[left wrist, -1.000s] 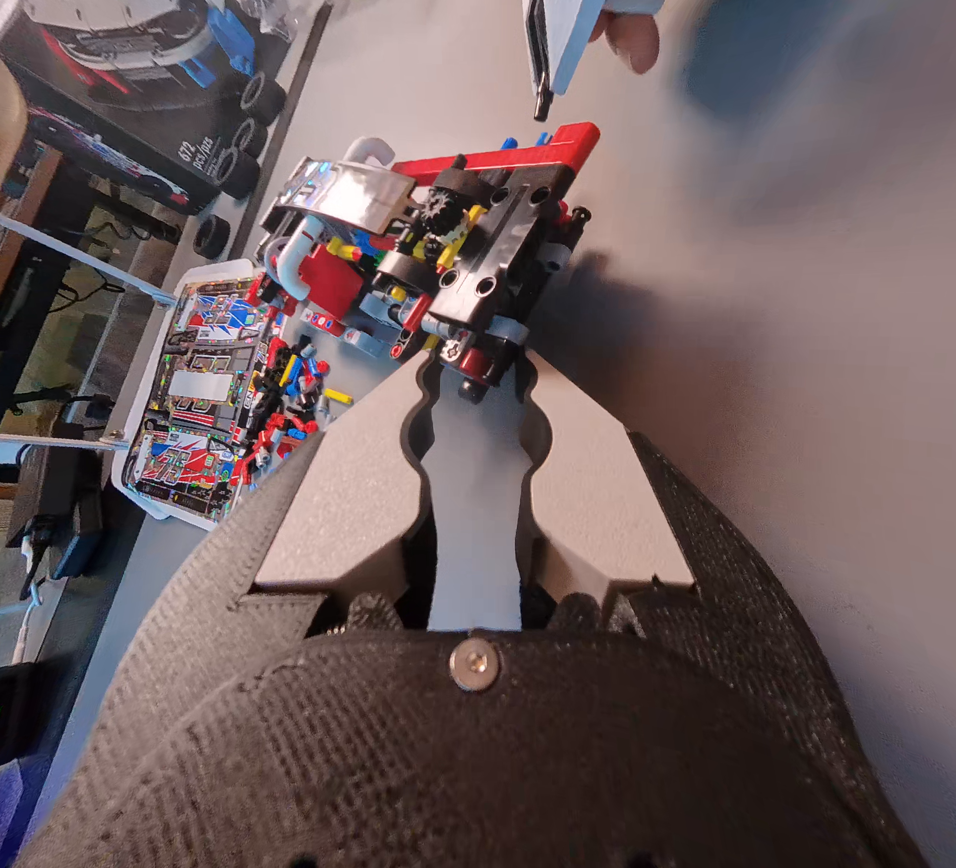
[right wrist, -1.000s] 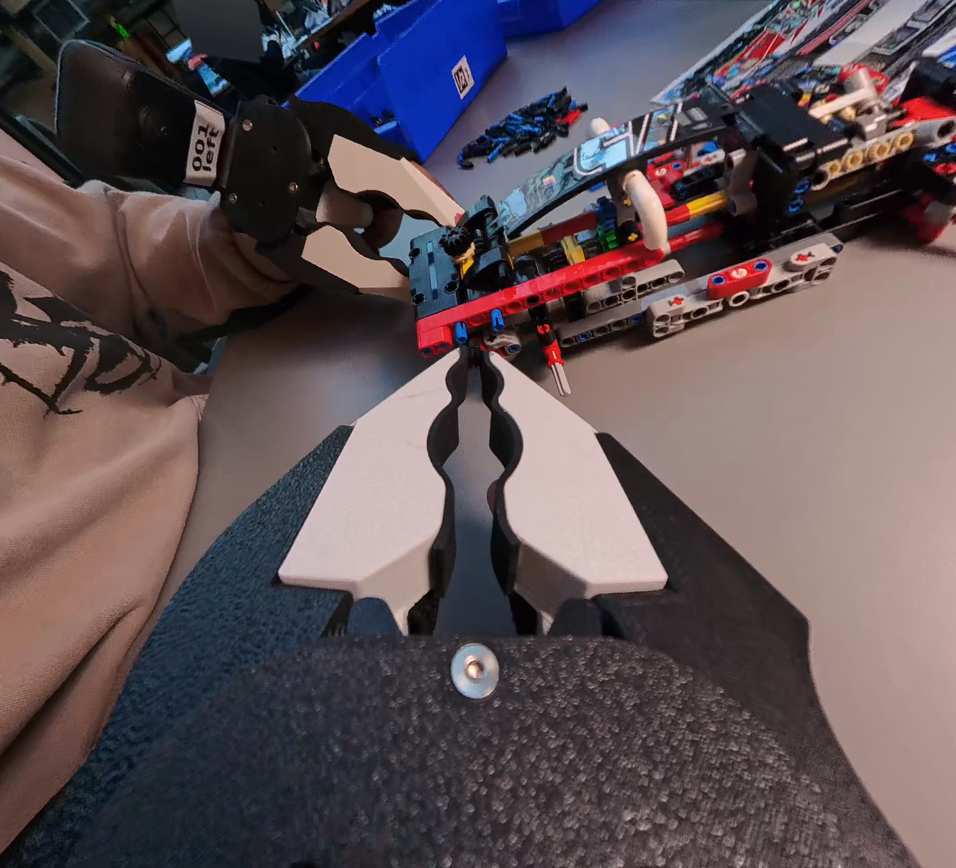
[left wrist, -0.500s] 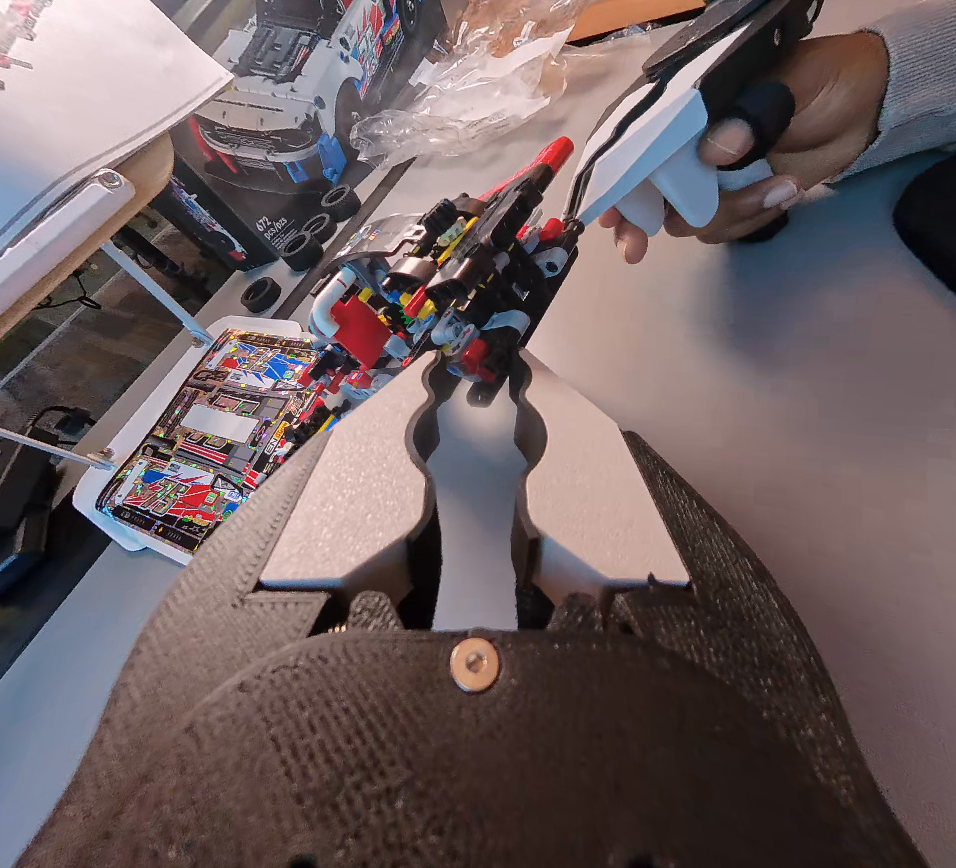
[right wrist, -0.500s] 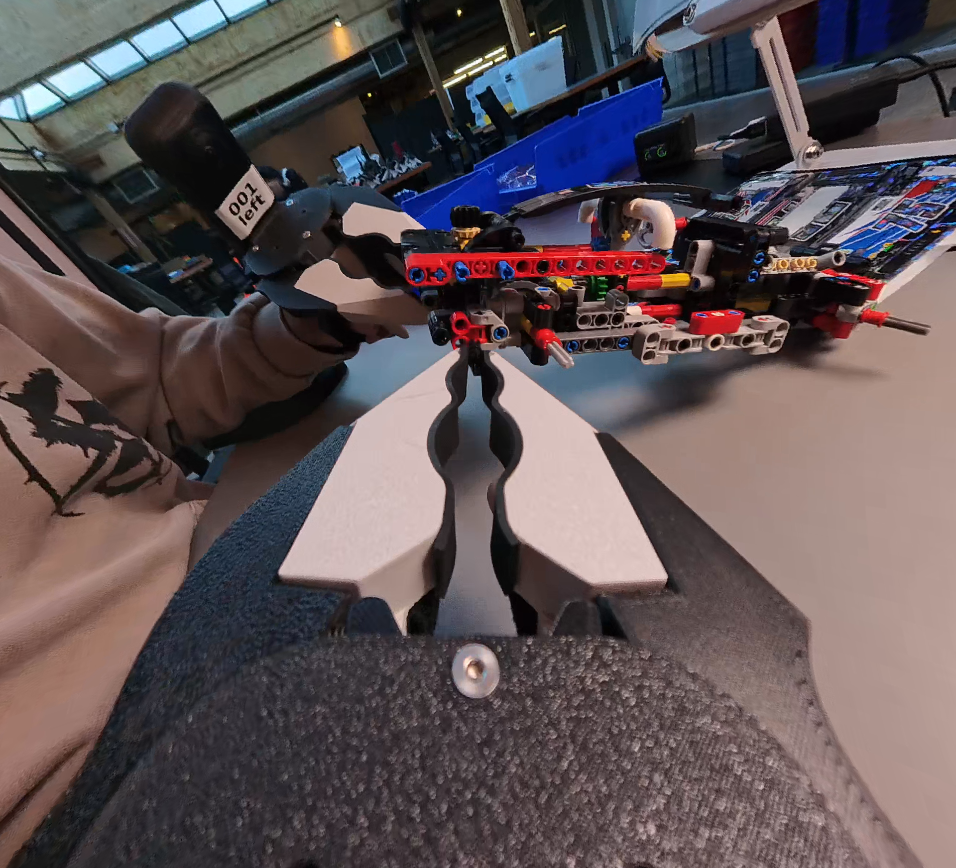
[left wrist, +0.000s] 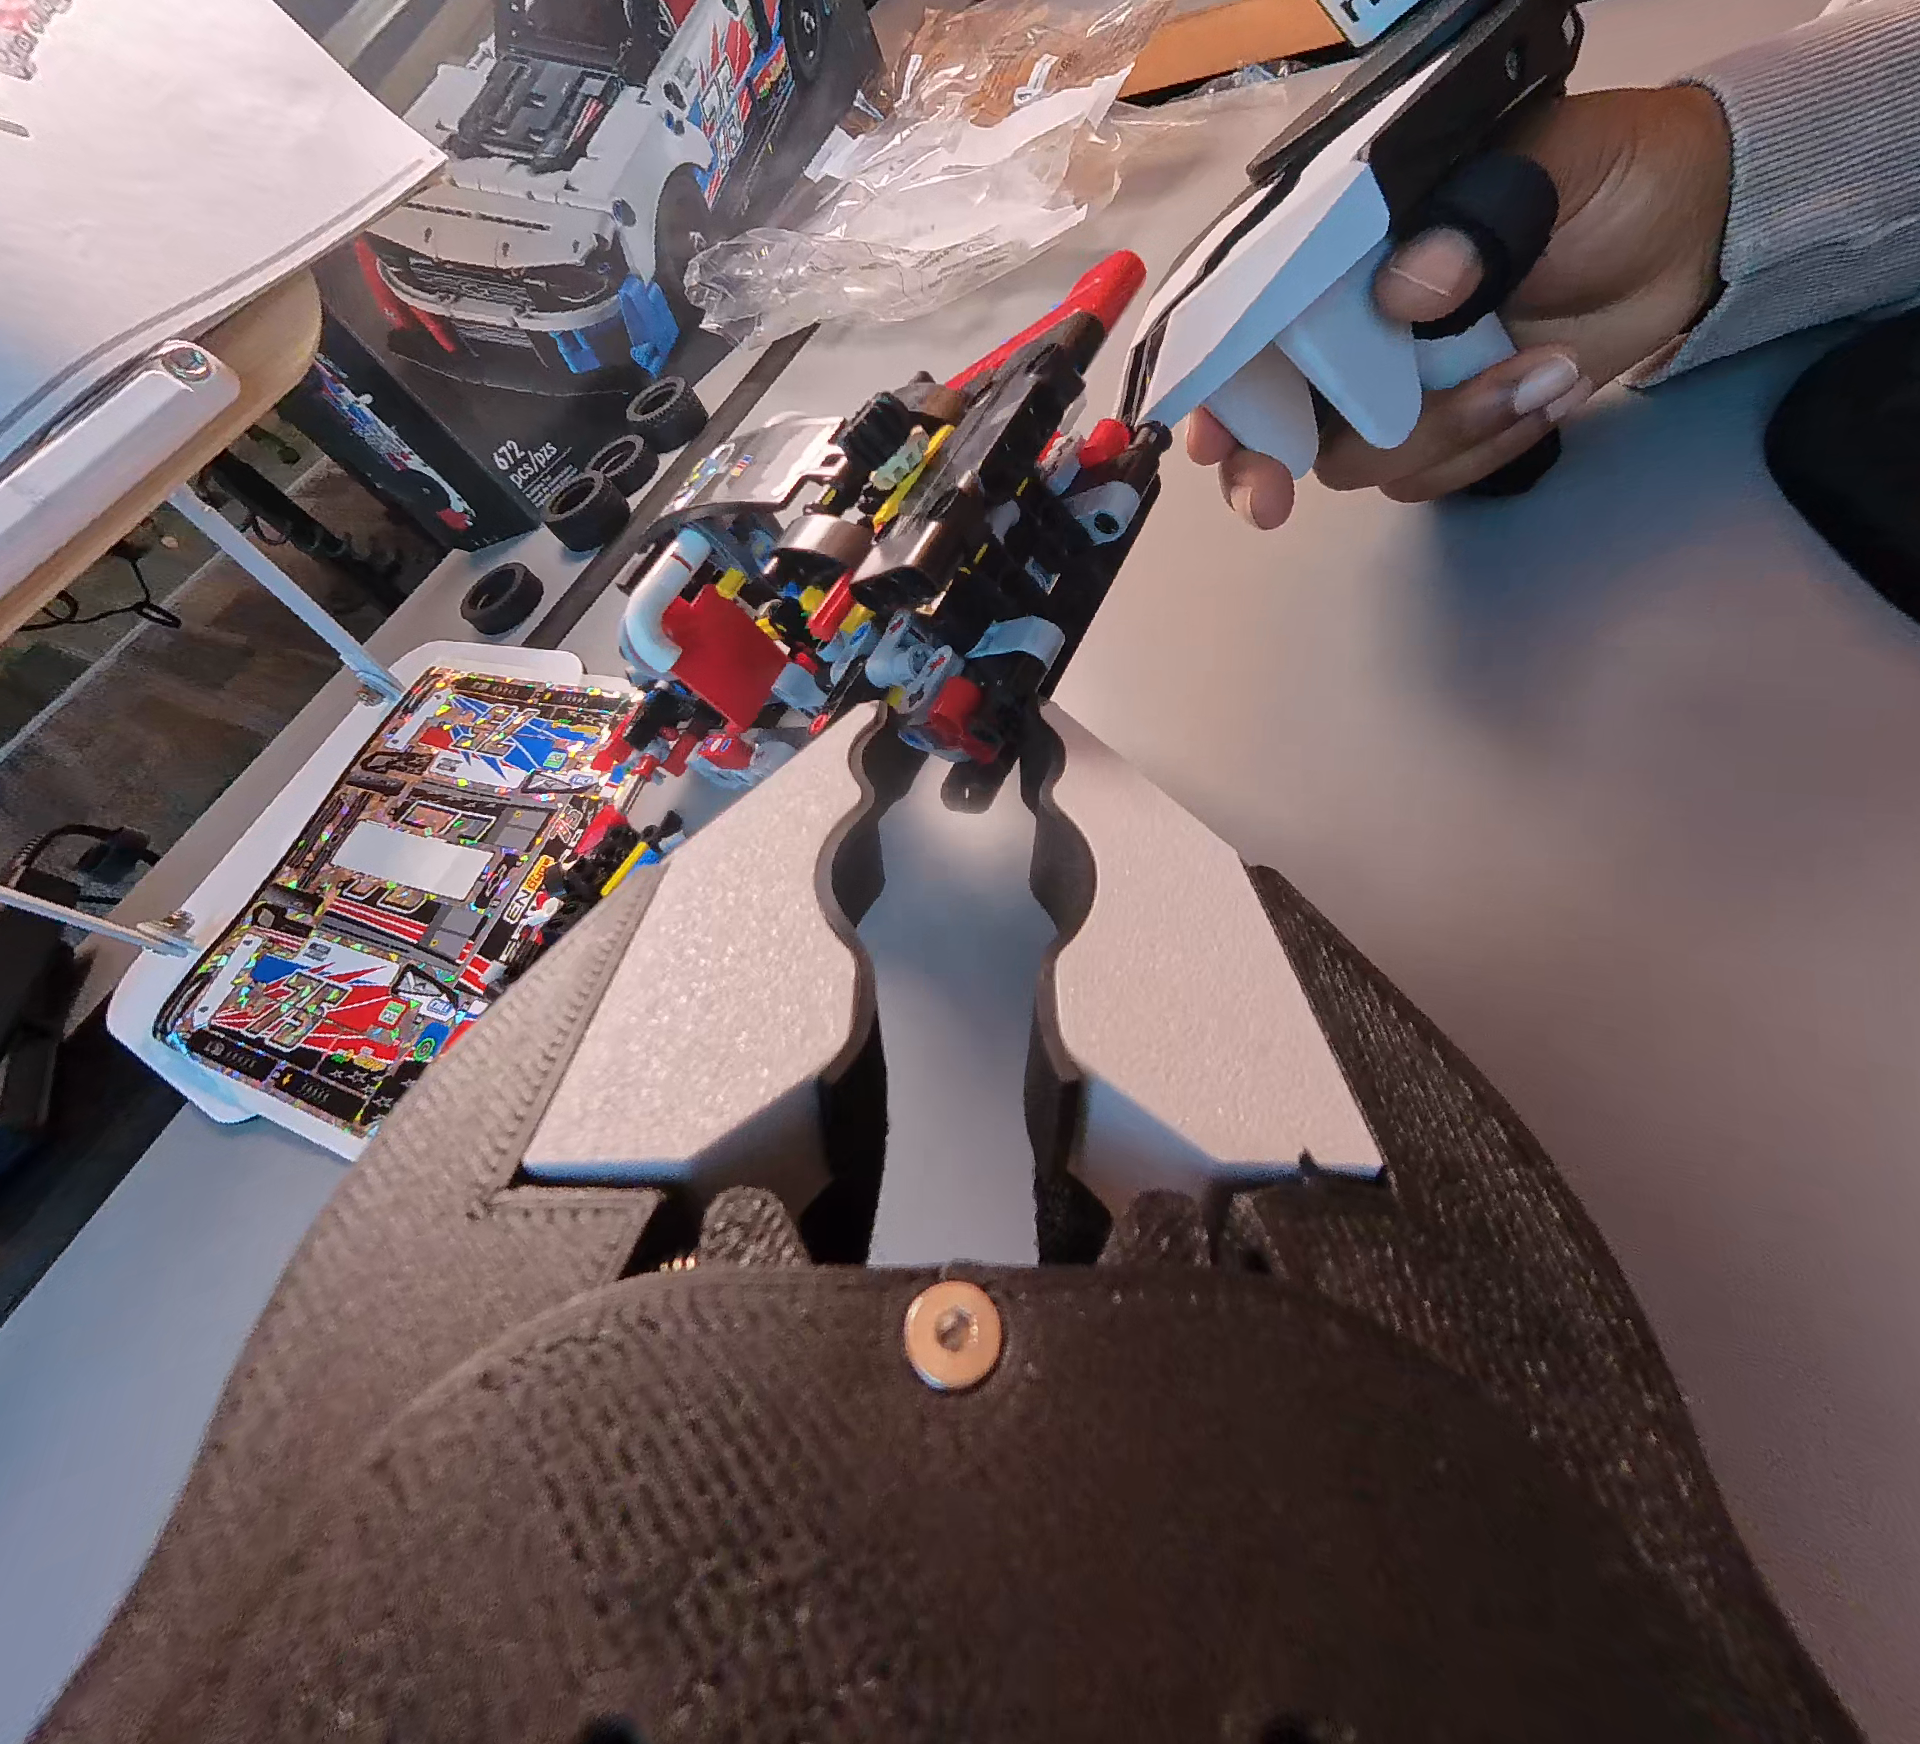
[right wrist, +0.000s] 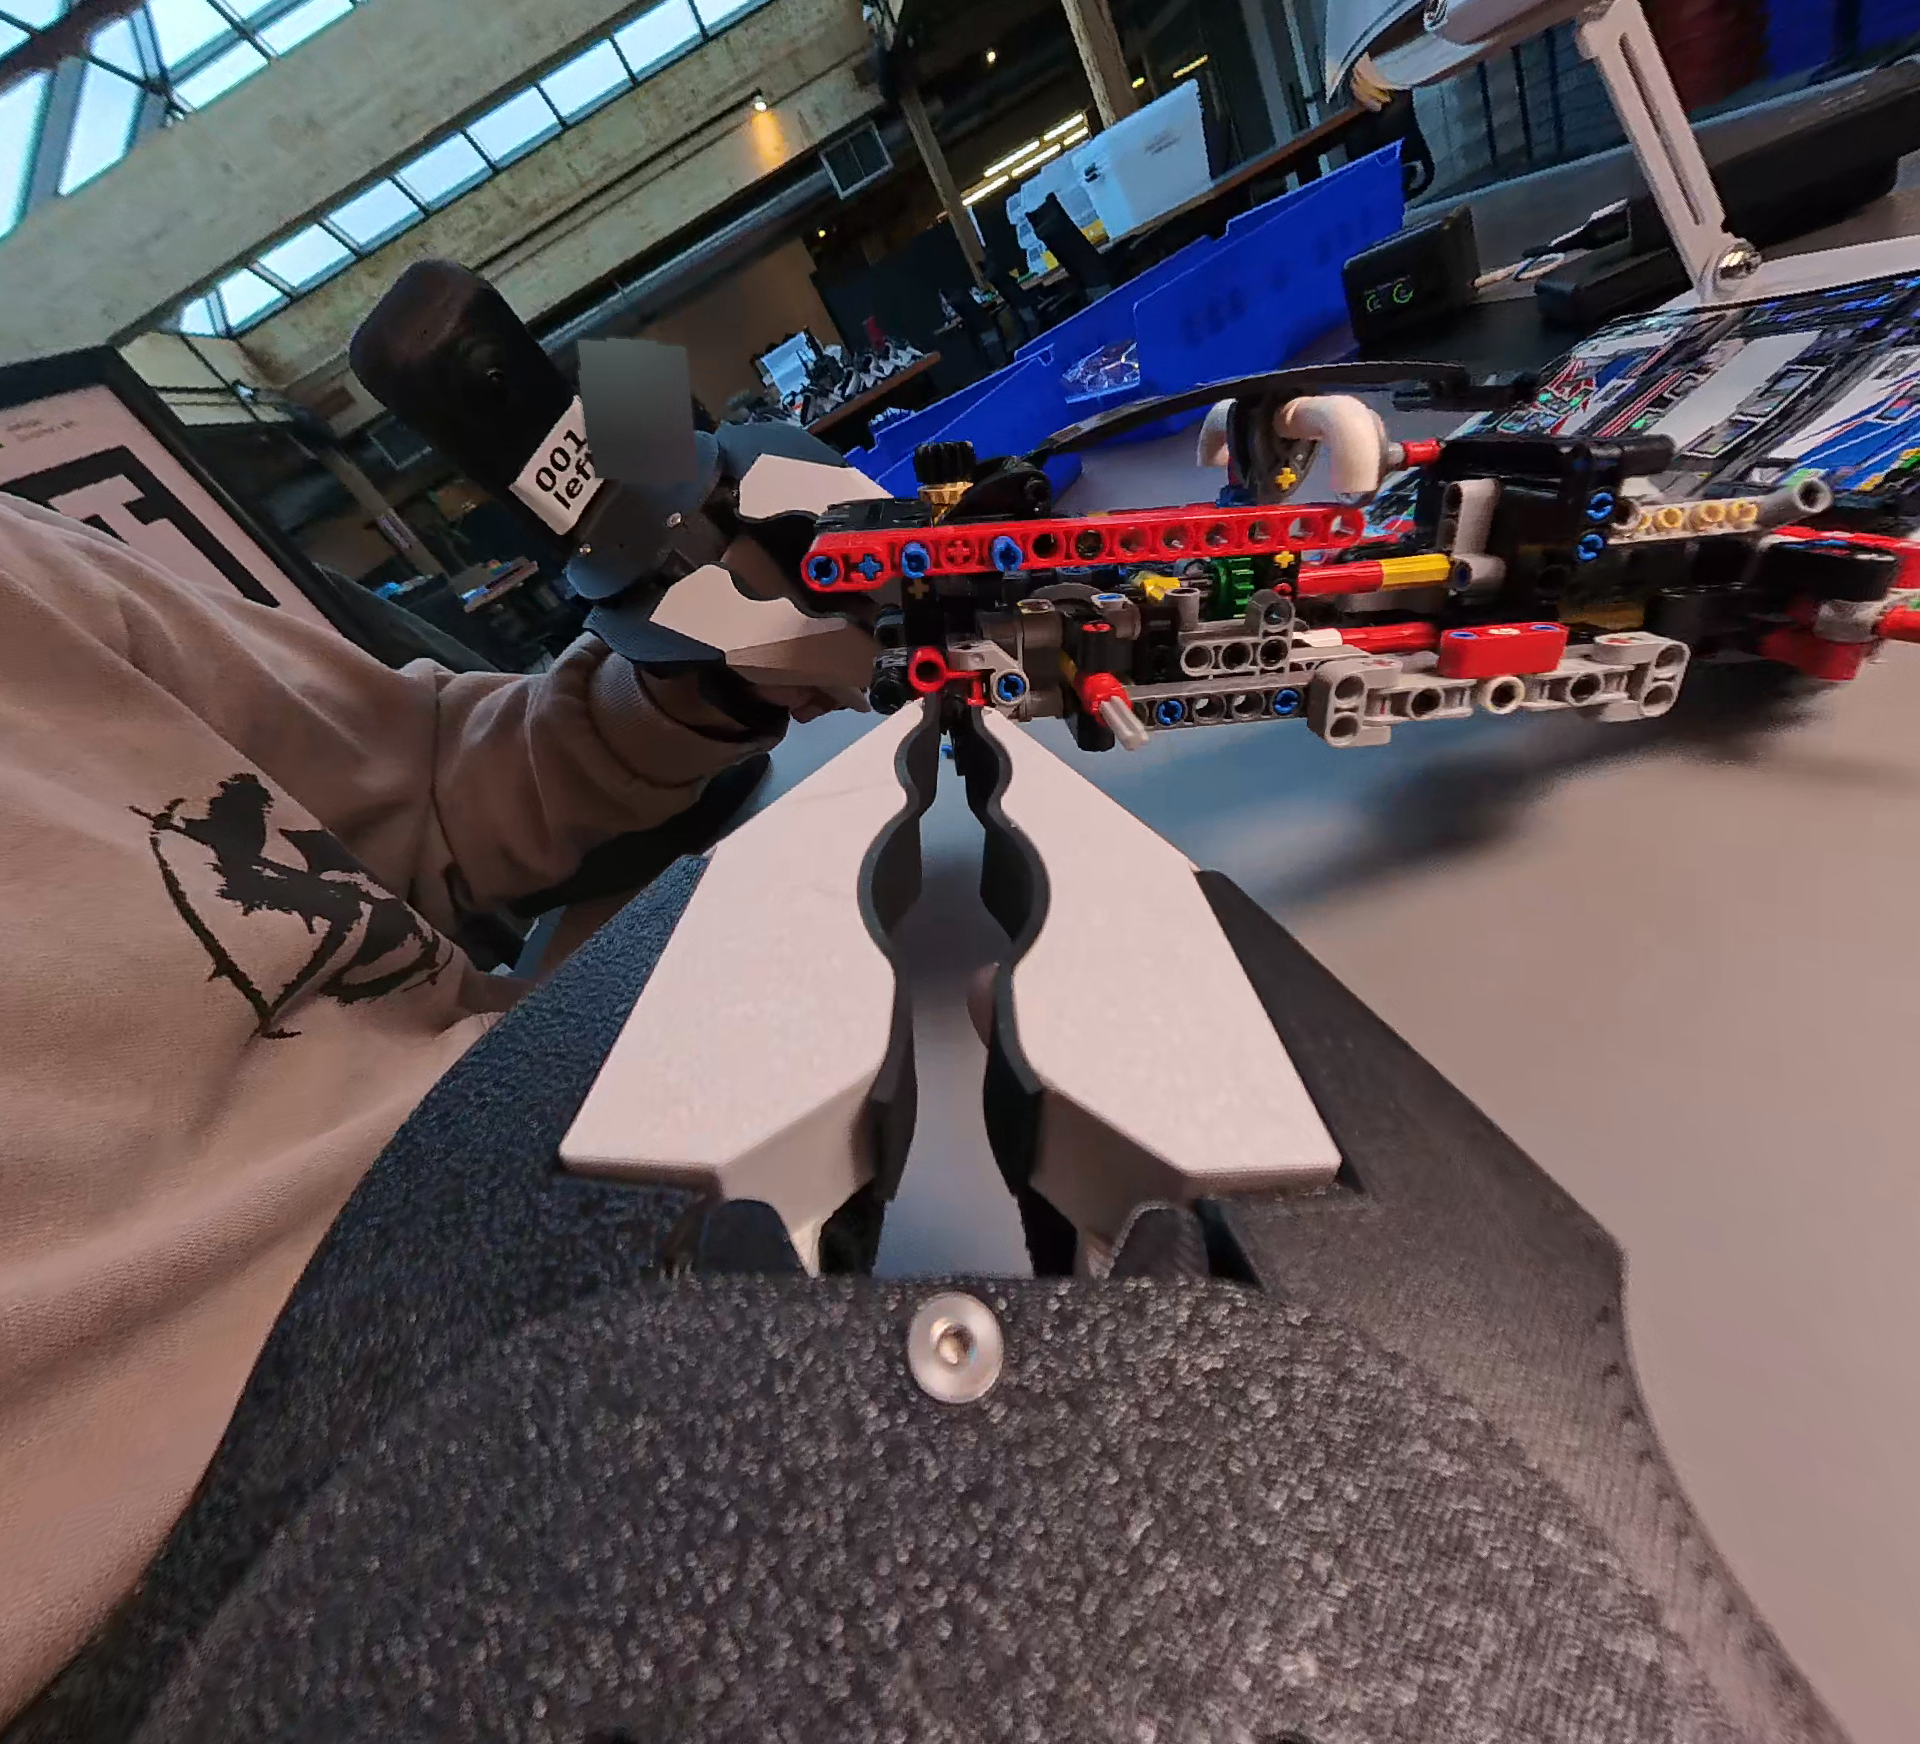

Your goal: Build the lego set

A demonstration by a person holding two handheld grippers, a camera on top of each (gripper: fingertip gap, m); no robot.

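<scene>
The chassis point(right wrist: 1226, 614) is held clear of the table point(right wrist: 1558, 967), roughly level. Its near end is gripped by the left gripper point(left wrist: 951, 749), jaws narrowed on a red and black block there. The right gripper point(right wrist: 951, 723) is nearly closed, jaws pinched on a small black part under the same end. A sticker sheet point(left wrist: 384, 894) and box point(left wrist: 582, 136) are seen beyond
</scene>
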